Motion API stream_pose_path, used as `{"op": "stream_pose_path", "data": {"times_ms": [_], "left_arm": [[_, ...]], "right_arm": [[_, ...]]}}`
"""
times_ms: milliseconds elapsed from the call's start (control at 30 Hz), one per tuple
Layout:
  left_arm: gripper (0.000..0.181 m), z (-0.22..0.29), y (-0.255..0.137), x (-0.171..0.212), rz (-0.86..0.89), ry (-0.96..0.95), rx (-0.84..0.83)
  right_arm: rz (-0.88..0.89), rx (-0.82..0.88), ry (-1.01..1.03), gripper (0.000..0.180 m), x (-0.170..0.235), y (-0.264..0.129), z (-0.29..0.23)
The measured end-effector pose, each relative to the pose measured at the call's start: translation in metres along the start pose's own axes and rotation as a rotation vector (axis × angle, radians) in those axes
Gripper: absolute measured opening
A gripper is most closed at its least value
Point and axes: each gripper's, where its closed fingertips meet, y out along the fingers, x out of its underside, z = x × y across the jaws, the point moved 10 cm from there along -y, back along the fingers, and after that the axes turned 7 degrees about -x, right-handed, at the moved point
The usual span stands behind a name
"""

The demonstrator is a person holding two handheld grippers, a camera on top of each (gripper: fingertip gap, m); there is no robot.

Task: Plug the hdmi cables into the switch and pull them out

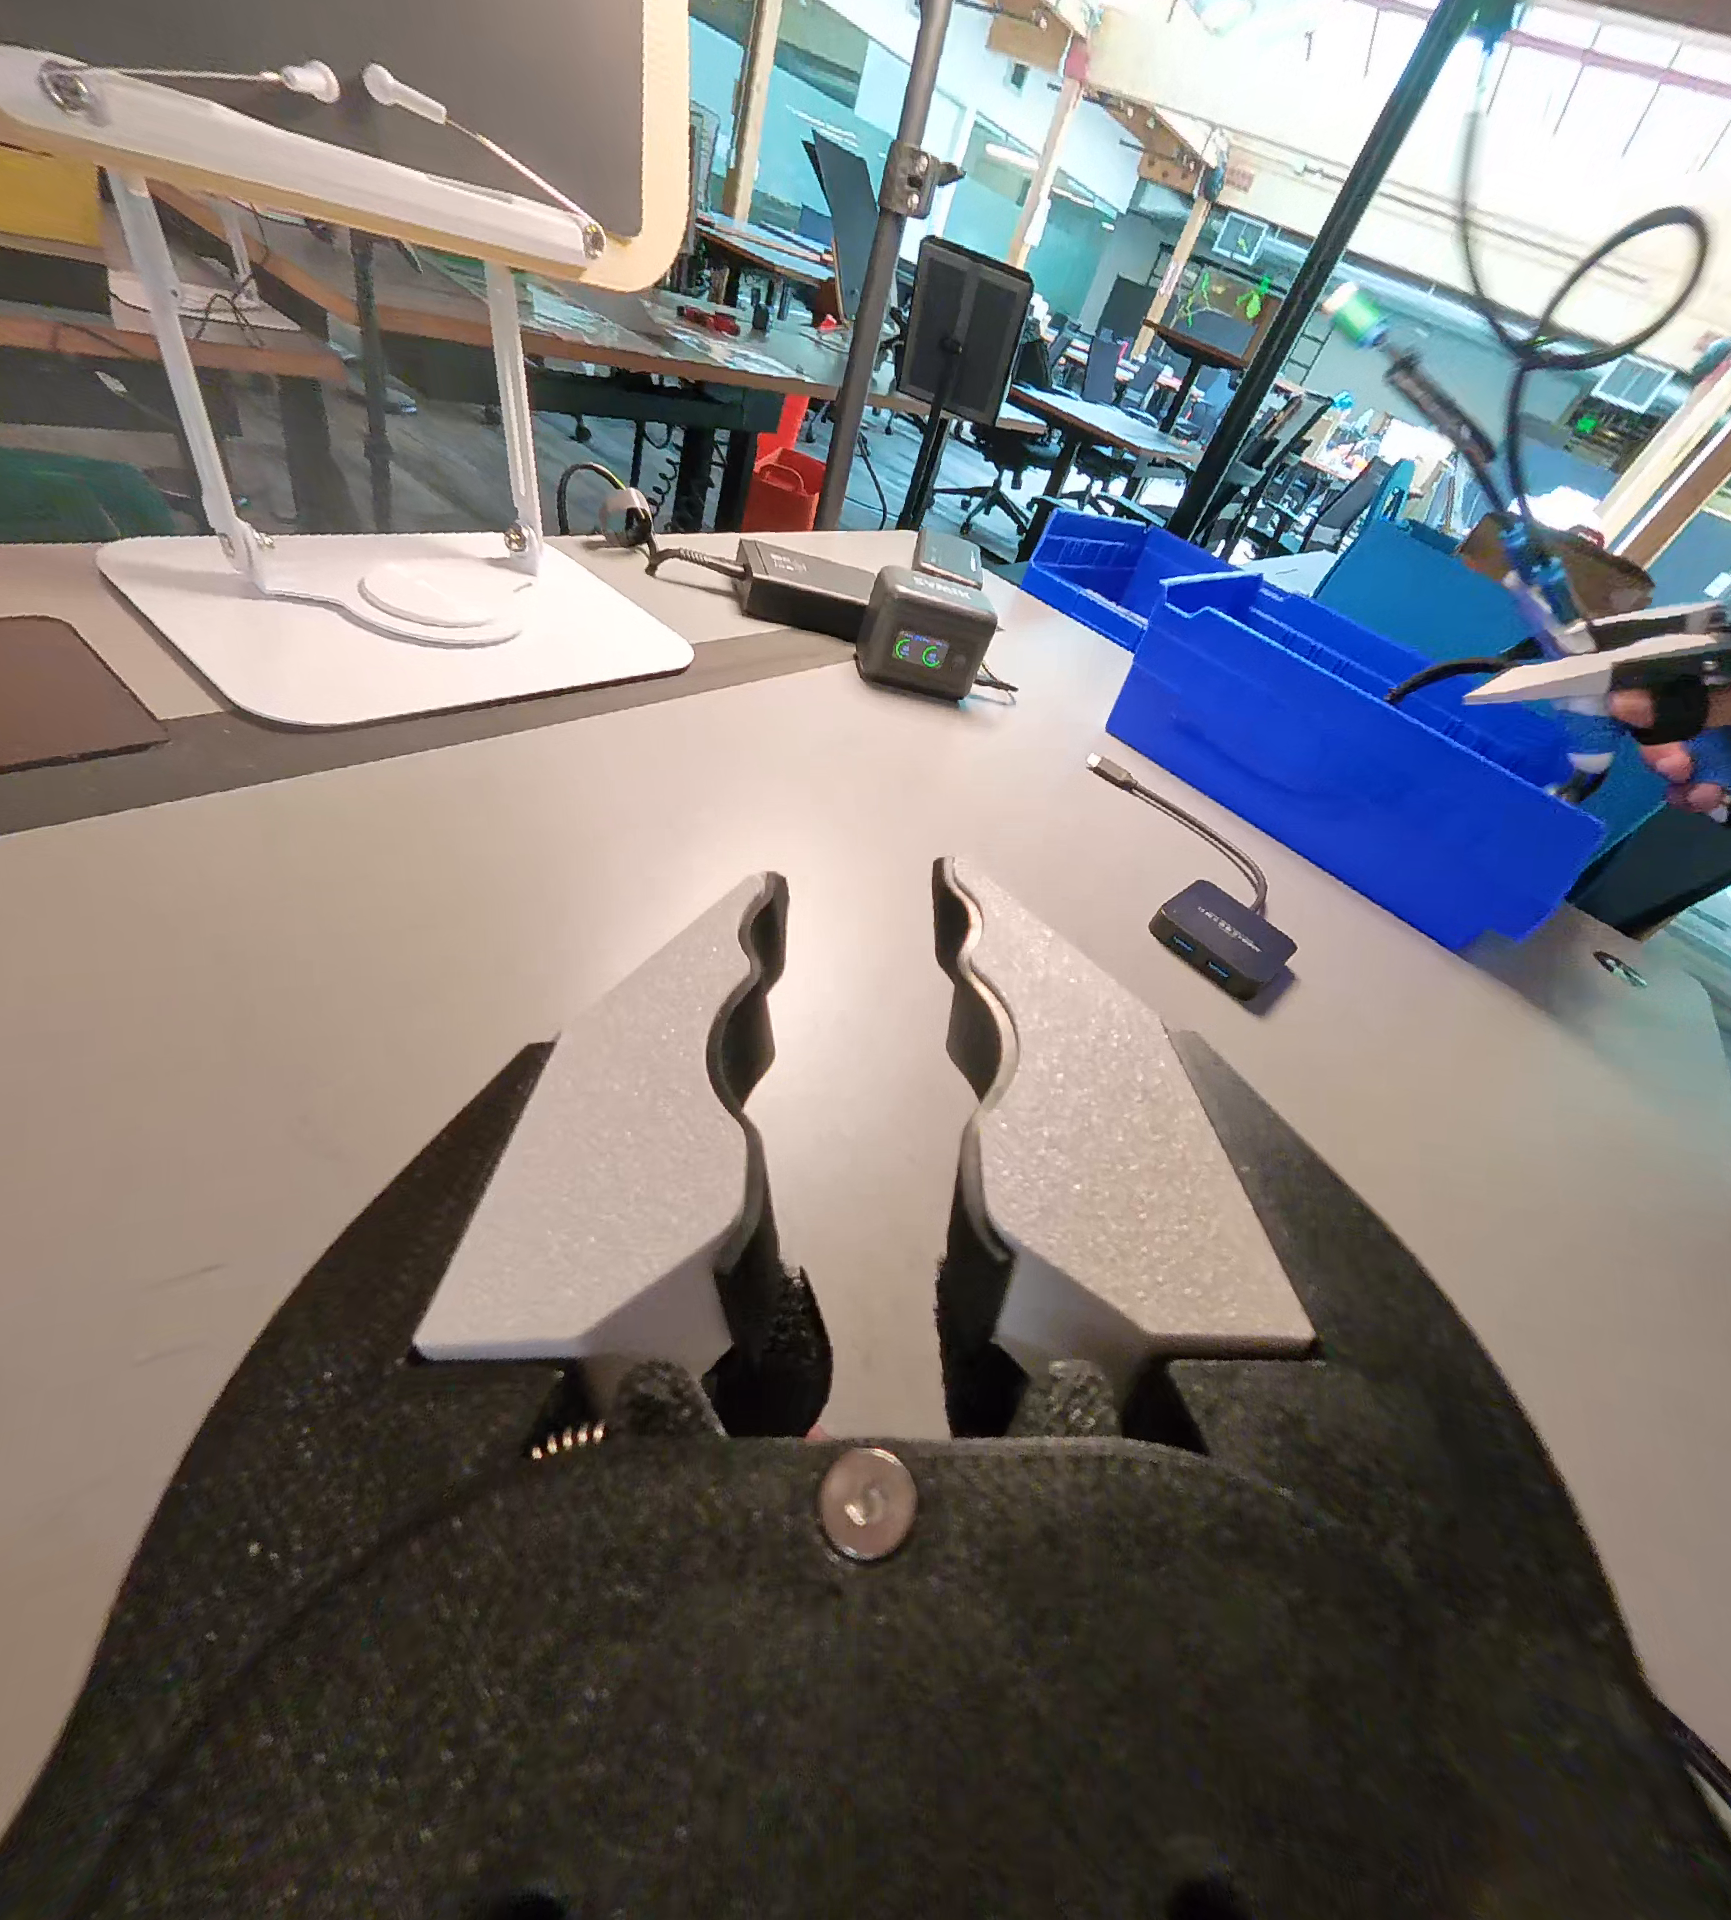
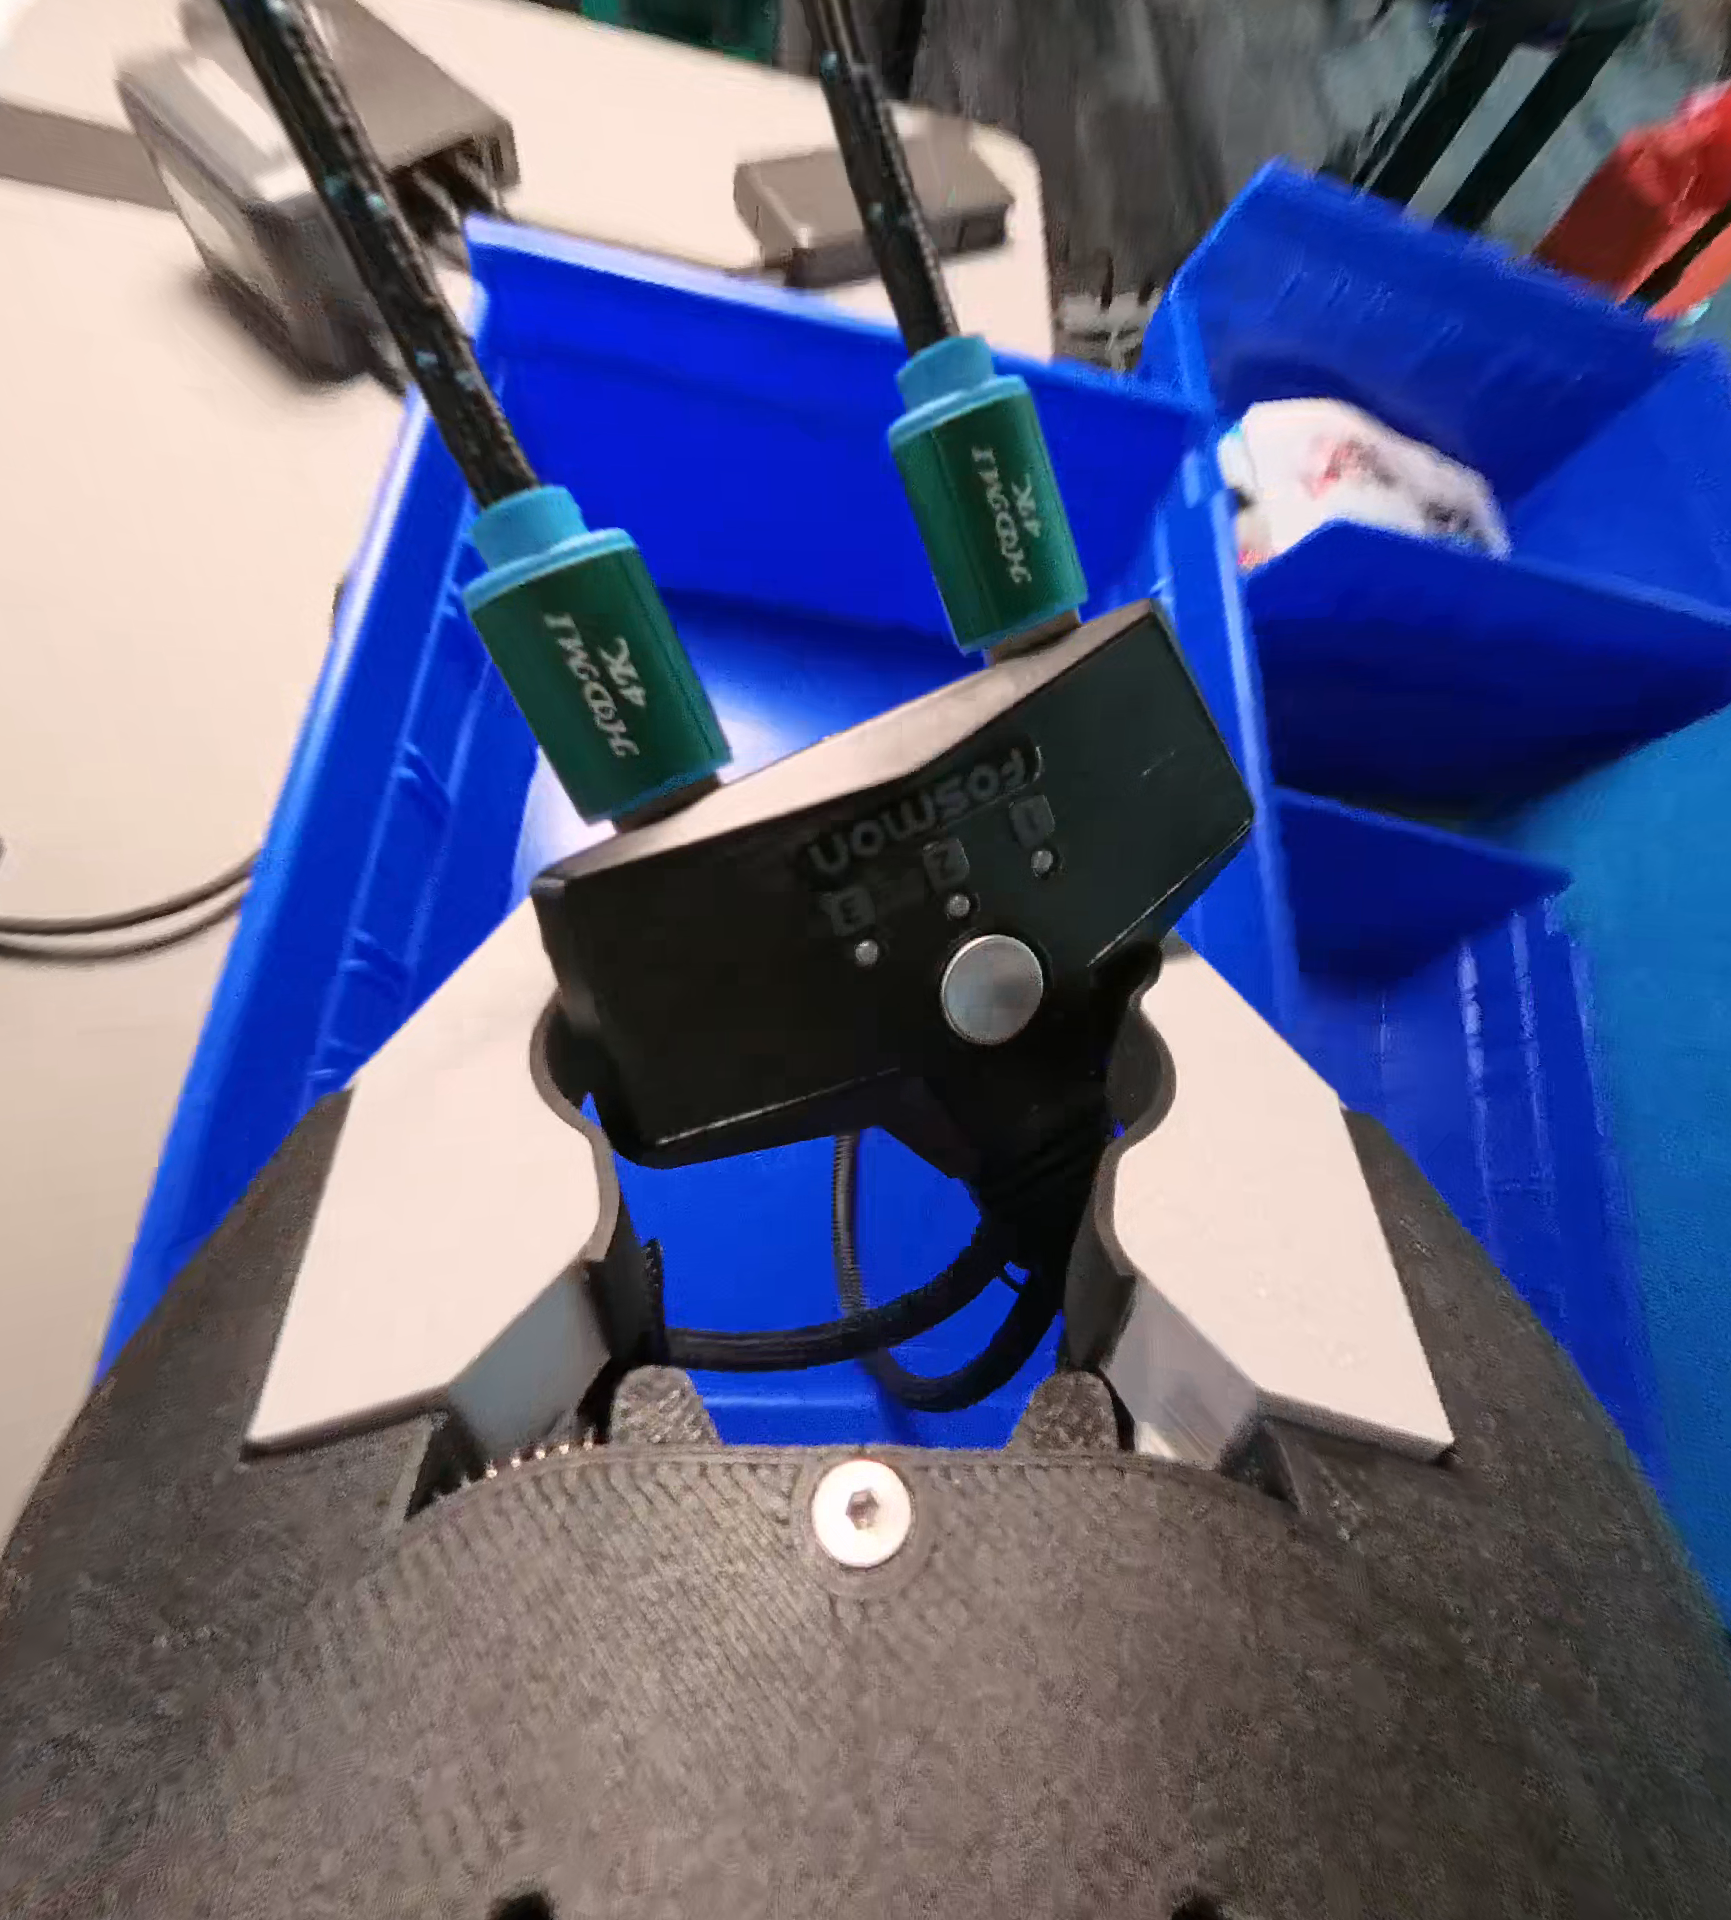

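A: Where is the HDMI switch [image 2: 892, 914]?

B: Clamped in the right gripper [image 2: 856, 1049], its jaws pressed against the switch's two sides, held above a blue bin [image 2: 632, 416]. Two green-shelled HDMI plugs, one on the left [image 2: 596, 686] and one on the right [image 2: 986, 520], sit in its far edge, their braided cables running up out of view.

A: And the left gripper [image 1: 861, 904]?

B: It hangs over the bare grey table [image 1: 425, 987], jaws parted with nothing between them. A small dark USB hub [image 1: 1222, 935] lies on the table to its right, near the bin.

A: Anything in the second blue bin [image 2: 1463, 343]?

B: Something white, perhaps a wrapper; the right wrist view is too blurred to tell.
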Motion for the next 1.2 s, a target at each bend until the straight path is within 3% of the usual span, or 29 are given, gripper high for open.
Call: {"op": "stream_pose_path", "data": {"times_ms": [200, 467, 800, 867, 1000, 1100, 1200], "left_arm": [[0.029, 0.004, 0.005, 0.005, -0.027, 0.022, 0.01], [0.029, 0.009, 0.006, 0.006, -0.035, 0.042, 0.024], [0.029, 0.014, 0.007, 0.006, -0.042, 0.058, 0.04], [0.029, 0.015, 0.007, 0.006, -0.044, 0.063, 0.041], [0.029, 0.016, 0.007, 0.006, -0.046, 0.064, 0.046], [0.029, 0.017, 0.008, 0.007, -0.05, 0.067, 0.049], [0.029, 0.019, 0.008, 0.007, -0.053, 0.072, 0.051]], "right_arm": [[-0.173, 0.08, -0.079, 0.102, 0.0, 0.03, 0.002], [-0.496, 0.275, -0.373, 0.098, 0.002, 0.059, -0.009], [-0.79, 0.366, -0.631, 0.095, 0.012, 0.078, -0.01], [-0.814, 0.323, -0.656, 0.101, 0.013, 0.076, -0.011], [-0.779, 0.209, -0.626, 0.095, 0.007, 0.07, -0.004], [-0.761, 0.216, -0.648, 0.086, 0.008, 0.074, 0.01], [-0.747, 0.21, -0.676, 0.088, 0.009, 0.077, 0.018]]}}
